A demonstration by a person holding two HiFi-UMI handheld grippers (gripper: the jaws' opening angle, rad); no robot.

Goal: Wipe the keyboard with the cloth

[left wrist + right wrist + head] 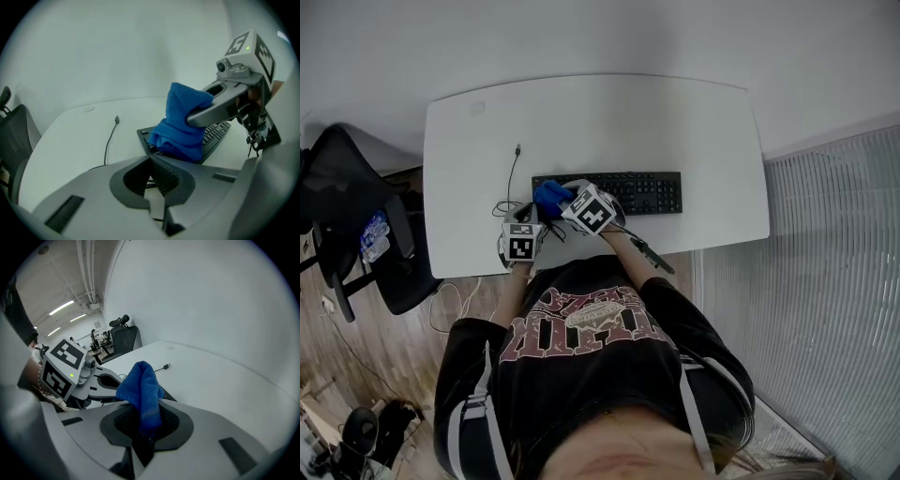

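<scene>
Two grippers worked at the keyboard's (pixel 649 191) left end.
Right gripper (pixel 140 423) was clamped on the blue cloth (pixel 139 387), which rested on the keys; left gripper (pixel 157 171) jaws were together, empty.

Left end of keyboard (pixel 647 192) hidden under cloth (pixel 549 195), chair (pixel 342 202) cut by edge

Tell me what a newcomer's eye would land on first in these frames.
The blue cloth stands out first, bunched on the left end of the black keyboard and clamped in the right gripper. Next comes the white desk, bare apart from the keyboard and a thin cable. The left gripper sits beside the cloth near the desk's front edge, fingers shut on nothing.
</scene>
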